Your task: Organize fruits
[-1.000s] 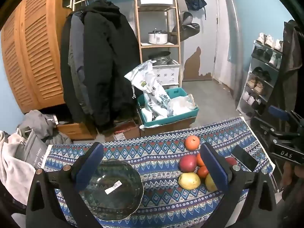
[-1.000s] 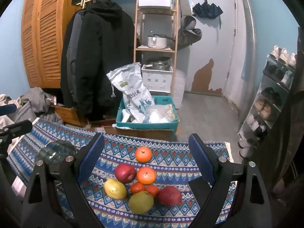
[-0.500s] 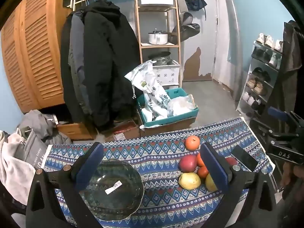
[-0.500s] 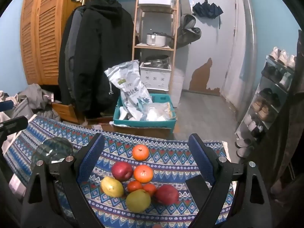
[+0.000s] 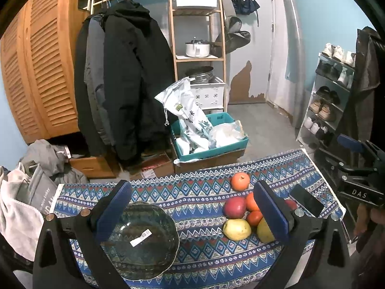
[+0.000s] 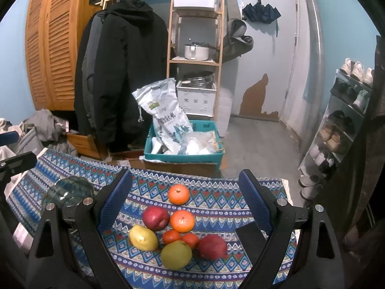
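Right claw (image 6: 185,219) gaping, empty, now lower over fruit cluster: pear (image 6: 176,254) nearest, apple (image 6: 155,218) mid, orange (image 6: 178,194) farthest. Left claw (image 5: 192,216) spread, empty, unmoved above bowl (image 5: 140,238). First pick imminent; worktop (image 6: 216,192) fruits untouched.

blue zigzag-patterned tablecloth (image 6: 216,207), orange tangerine (image 6: 178,194)

Both claws (image 5: 191,213) (image 6: 185,207) wide apart, unladen
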`<state>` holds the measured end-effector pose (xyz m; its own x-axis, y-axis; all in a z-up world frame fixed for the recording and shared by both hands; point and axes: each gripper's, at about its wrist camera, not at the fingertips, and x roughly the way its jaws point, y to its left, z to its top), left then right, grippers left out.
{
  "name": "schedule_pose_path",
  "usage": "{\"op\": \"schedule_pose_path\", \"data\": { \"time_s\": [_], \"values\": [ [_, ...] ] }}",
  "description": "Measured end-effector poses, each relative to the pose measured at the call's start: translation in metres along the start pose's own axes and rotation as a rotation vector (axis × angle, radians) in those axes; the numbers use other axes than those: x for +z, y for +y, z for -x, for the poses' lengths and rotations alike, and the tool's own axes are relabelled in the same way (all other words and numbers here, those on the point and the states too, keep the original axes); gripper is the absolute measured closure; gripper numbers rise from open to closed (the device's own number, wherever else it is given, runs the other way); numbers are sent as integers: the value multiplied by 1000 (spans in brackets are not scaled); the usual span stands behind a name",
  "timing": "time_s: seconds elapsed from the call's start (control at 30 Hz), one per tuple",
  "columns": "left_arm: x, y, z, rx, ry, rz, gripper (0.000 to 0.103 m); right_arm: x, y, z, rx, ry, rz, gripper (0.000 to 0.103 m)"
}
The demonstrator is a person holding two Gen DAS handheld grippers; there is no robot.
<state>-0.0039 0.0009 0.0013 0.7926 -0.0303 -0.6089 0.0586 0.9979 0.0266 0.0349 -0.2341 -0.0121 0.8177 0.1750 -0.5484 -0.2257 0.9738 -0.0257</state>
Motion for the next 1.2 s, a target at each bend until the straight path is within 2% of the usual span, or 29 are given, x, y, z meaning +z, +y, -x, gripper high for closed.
{"op": "schedule_pose_path", "data": {
  "time_s": [1.2],
  "values": [
    [-2, 2, -2, -26, 22, 17, 1, -4, 8, -2, 11, 7, 9, 15]
  ]
}}
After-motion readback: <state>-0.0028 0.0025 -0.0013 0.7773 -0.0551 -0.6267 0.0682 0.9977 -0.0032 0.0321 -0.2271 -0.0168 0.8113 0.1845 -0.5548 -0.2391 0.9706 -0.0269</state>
